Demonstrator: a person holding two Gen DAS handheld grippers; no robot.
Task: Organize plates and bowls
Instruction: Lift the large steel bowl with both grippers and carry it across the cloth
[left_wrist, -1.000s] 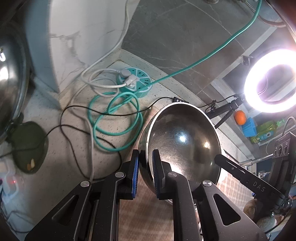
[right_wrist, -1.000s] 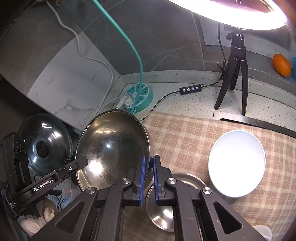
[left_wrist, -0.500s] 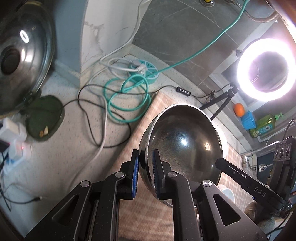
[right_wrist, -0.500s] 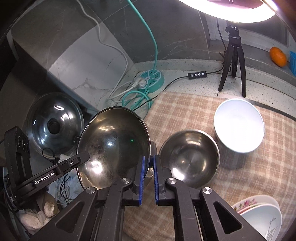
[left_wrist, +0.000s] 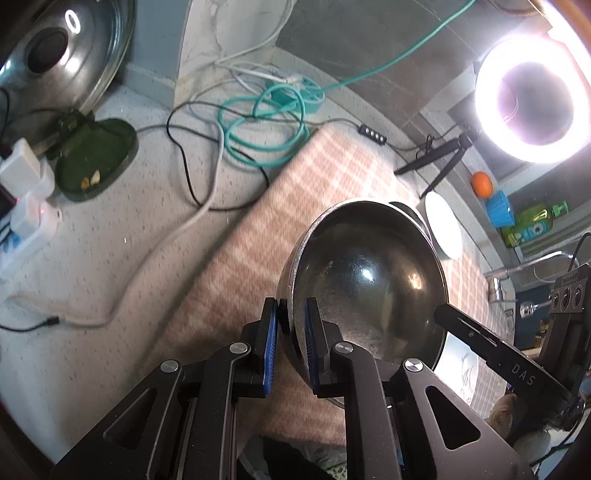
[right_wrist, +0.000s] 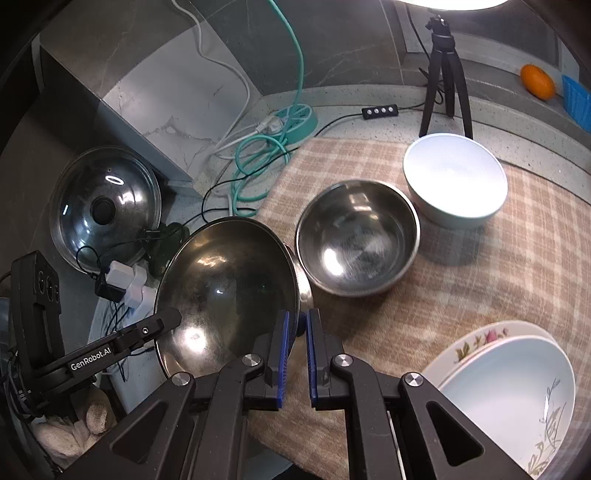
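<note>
Both grippers hold one large steel bowl (left_wrist: 369, 288) (right_wrist: 225, 291) by its rim, lifted and tilted above the checked mat (right_wrist: 480, 280). My left gripper (left_wrist: 290, 350) is shut on the rim at one side. My right gripper (right_wrist: 296, 350) is shut on the rim at the opposite side. A smaller steel bowl (right_wrist: 356, 236) stands on the mat just right of the held bowl. A white bowl (right_wrist: 454, 188) (left_wrist: 443, 225) stands behind it. Stacked flowered plates (right_wrist: 517, 391) lie at the front right.
A glass pot lid (right_wrist: 105, 210) leans at the left wall. A teal cable coil and socket hub (right_wrist: 280, 129) lie at the back, with a ring light tripod (right_wrist: 445, 74), an orange (right_wrist: 537, 81), white plugs (right_wrist: 129, 280) and a green dish (left_wrist: 96, 158).
Both grippers have lifted the large steel bowl up and back toward me. The view has widened: the small steel bowl, white bowl and plates now show fully on the mat.
</note>
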